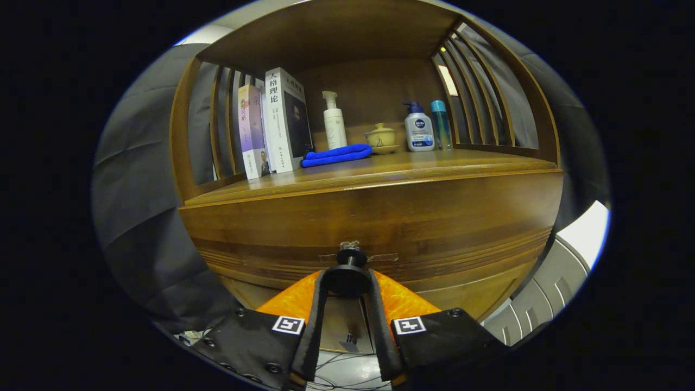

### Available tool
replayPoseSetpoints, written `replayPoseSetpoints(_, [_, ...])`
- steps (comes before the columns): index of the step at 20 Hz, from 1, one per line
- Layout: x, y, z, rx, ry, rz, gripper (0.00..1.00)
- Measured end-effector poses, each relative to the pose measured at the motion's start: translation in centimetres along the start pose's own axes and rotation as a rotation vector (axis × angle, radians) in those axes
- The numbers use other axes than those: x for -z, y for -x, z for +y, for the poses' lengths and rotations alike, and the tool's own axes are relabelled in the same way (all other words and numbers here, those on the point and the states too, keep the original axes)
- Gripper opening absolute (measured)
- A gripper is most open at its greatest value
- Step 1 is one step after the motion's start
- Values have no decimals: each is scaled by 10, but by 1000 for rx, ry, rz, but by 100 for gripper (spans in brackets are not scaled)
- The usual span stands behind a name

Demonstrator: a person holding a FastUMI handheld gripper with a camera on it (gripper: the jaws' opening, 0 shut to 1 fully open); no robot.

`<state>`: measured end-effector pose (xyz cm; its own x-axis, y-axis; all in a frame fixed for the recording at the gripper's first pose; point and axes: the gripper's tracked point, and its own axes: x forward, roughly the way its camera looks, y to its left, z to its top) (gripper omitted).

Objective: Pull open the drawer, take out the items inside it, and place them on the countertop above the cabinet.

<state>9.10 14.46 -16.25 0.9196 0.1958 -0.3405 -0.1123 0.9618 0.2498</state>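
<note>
A wooden cabinet fills the view, with its drawer front [380,228] straight ahead of me. A round dark knob [347,271] sticks out of the drawer's middle. My gripper [347,279] is shut on this knob, one finger pressing each side of it. The drawer front sits flush with the cabinet, so nothing inside it shows. Above the drawer lies the wooden countertop [412,165], under a shelf hood with slatted sides.
On the countertop stand books [274,127] at the left, a folded blue cloth [336,155], a white pump bottle [334,122], a small lidded pot [381,137], a lotion bottle [419,129] and a teal bottle [441,125]. Grey floor mats [543,304] lie lower right.
</note>
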Motion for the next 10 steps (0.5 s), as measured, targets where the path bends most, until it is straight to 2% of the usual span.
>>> replayPoseSetpoints(2, [2, -3, 0, 15, 21, 3, 46])
replayPoseSetpoints(3, [1, 2, 0, 21, 40, 3, 35])
replayPoseSetpoints(10, [3, 11, -1, 38, 97, -25, 35])
